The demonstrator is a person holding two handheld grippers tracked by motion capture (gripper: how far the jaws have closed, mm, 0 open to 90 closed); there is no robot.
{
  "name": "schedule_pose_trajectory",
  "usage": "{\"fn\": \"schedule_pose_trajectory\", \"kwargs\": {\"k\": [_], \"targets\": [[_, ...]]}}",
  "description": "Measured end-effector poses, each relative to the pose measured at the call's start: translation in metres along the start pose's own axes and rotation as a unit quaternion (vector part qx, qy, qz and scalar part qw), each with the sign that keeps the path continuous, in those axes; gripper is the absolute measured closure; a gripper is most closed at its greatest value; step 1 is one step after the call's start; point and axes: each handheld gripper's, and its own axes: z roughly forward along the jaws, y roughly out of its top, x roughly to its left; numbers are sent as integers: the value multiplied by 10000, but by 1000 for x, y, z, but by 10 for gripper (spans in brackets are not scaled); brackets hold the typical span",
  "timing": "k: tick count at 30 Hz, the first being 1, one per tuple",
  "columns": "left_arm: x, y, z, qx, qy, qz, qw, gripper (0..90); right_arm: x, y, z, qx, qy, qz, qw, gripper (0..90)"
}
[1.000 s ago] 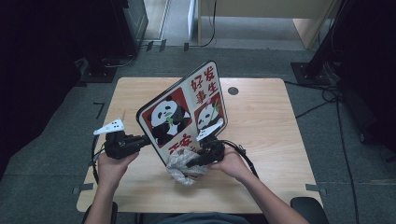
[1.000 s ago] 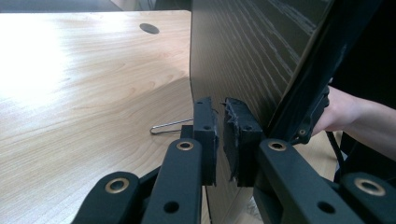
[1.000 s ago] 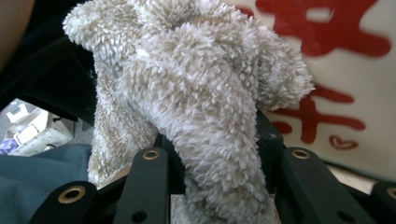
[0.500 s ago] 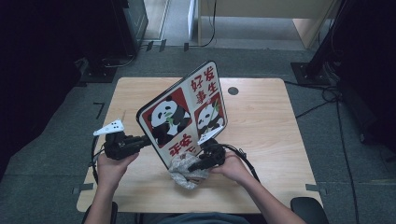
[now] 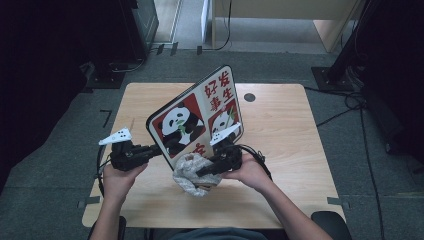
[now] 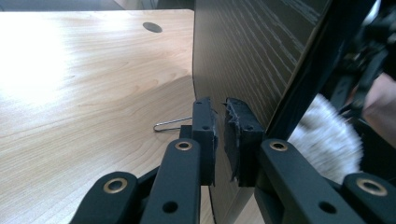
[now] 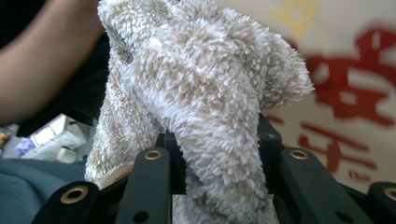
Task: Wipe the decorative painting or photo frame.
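The high view looks forward and down over the wooden table (image 5: 280,125). The left gripper view sits close behind the panda board's (image 6: 243,51) dark back. The right gripper view faces its printed front (image 7: 345,70), close behind the fluffy cloth (image 7: 205,93).

I count one board (image 5: 197,117), stood on edge on my one bench (image 5: 280,150); its printed face carries two pandas. One cloth (image 5: 189,173) sits at the board's 6 o'clock. One wire clip (image 6: 170,124) lies flat on the wood at 9 o'clock from my left gripper (image 6: 219,128). One round hole (image 5: 249,97) marks the bench top at 1 o'clock from the board. I hold two grippers, the left and the right gripper (image 5: 202,172), one in each of my two hands.
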Motion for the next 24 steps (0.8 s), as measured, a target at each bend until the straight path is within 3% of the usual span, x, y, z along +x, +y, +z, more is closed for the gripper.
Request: {"fn": "schedule_pose_trajectory", "kwargs": {"k": [12, 24], "targets": [[2, -3, -1, -27, -66, -52, 10000, 824, 37, 72, -20, -115, -19, -465, 9989, 675], [-1, -4, -3, -142, -96, -89, 9998, 824, 77, 139, -36, -305, -79, -1101, 9934, 674]]}}
